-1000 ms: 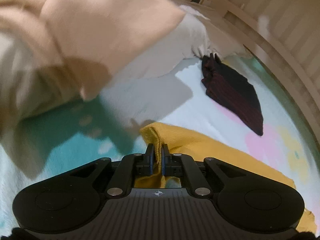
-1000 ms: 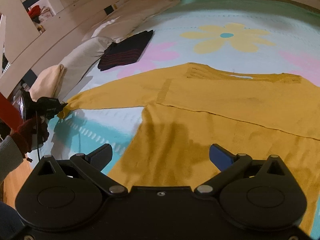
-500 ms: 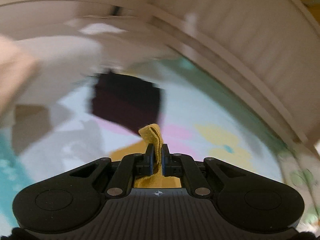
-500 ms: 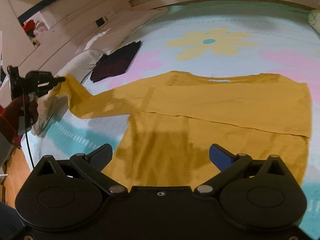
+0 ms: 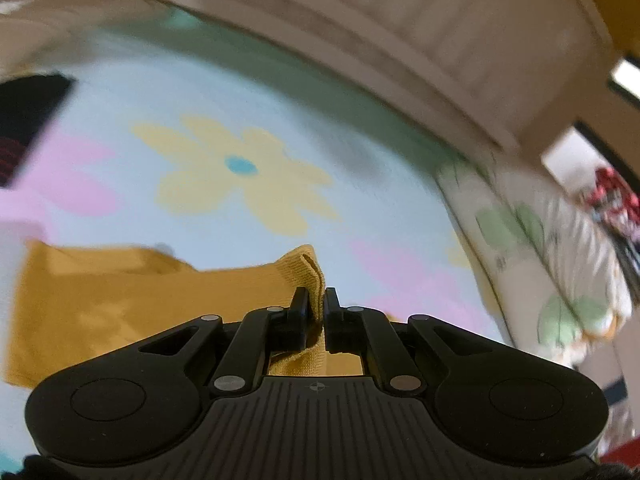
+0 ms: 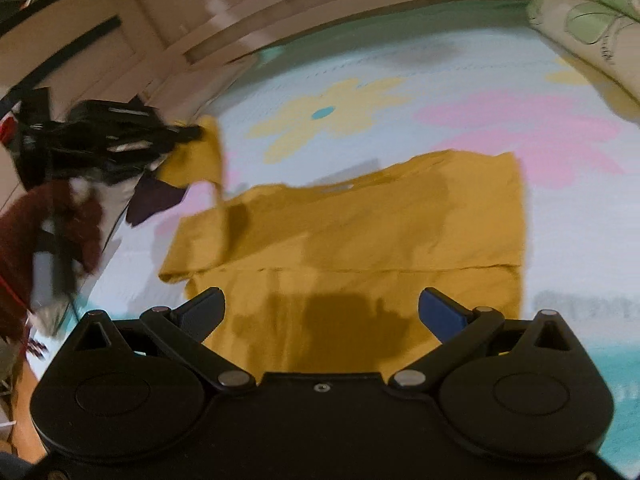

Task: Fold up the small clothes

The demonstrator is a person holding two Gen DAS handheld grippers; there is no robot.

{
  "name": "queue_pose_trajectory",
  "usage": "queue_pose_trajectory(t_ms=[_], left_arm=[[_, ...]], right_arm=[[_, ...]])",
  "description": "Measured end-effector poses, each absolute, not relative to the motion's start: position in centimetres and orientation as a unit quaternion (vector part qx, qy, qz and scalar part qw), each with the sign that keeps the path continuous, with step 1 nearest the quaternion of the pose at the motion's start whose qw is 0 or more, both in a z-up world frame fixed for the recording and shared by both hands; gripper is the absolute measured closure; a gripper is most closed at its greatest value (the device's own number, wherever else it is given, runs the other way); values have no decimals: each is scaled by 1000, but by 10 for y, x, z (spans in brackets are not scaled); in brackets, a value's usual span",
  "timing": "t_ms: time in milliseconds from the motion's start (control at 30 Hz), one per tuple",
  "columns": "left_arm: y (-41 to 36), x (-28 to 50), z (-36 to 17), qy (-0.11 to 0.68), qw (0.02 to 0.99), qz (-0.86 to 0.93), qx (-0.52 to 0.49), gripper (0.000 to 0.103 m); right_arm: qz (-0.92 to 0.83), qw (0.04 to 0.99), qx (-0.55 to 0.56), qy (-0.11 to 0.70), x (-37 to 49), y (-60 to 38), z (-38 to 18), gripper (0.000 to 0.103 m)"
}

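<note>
A mustard yellow long-sleeved top (image 6: 360,232) lies flat on the flowered bedsheet, its right sleeve folded across the body. My left gripper (image 5: 317,300) is shut on the cuff of the left sleeve (image 5: 310,272) and holds it in the air above the top. In the right wrist view the left gripper (image 6: 188,134) is at the left, with the sleeve (image 6: 200,160) hanging from it. My right gripper (image 6: 320,308) is open and empty, hovering over the top's lower hem.
A folded dark striped garment (image 5: 24,128) lies at the far left of the bed. A floral duvet (image 5: 552,264) is bunched at the right. A wooden bed rail (image 5: 400,60) runs along the far side. The sheet (image 6: 520,128) has big yellow and pink flowers.
My left gripper has lifted the sleeve cuff off the bed and swung it up and to the right, over the top's body. My right gripper stayed open above the hem.
</note>
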State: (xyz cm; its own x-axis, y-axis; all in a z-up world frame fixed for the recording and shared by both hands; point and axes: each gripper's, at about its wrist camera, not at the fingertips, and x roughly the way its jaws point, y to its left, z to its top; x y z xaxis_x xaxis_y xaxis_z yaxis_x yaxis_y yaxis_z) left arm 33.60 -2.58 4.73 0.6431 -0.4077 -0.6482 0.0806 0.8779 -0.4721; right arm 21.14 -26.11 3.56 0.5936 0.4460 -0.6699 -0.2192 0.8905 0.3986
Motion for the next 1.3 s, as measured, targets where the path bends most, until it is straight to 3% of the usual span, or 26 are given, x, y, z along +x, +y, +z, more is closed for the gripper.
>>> queue_pose_trajectory(t_ms=[67,167,200,467,733,1000,1100,1300], left_arm=[[-47,341,32,408,875,-159,-208,93],[-64,342,24,419,861,-185,-220,66],[-66,342,23,419,860,-190,-218,62],[-23,329,28,415,886,-144,-147,54],[41,320,-23,451,881,-61,-128,53],[56,322,-46,479,871,-63,-86,51],[58,324,-46,478,871,-72,-85,48],[73,318,-40,469,876,-79,-85,48]], right_arm=[[181,886,138,405,212,-268,38,0],[173,888,146,401,215,-278,40,0],[170,888,150,400,216,-280,40,0],[150,884,153,416,231,-286,23,0],[147,870,187,431,249,-291,6,0],[156,882,190,402,301,-268,5,2],[154,877,197,410,321,-260,-9,24],[146,871,171,437,342,-246,-38,35]])
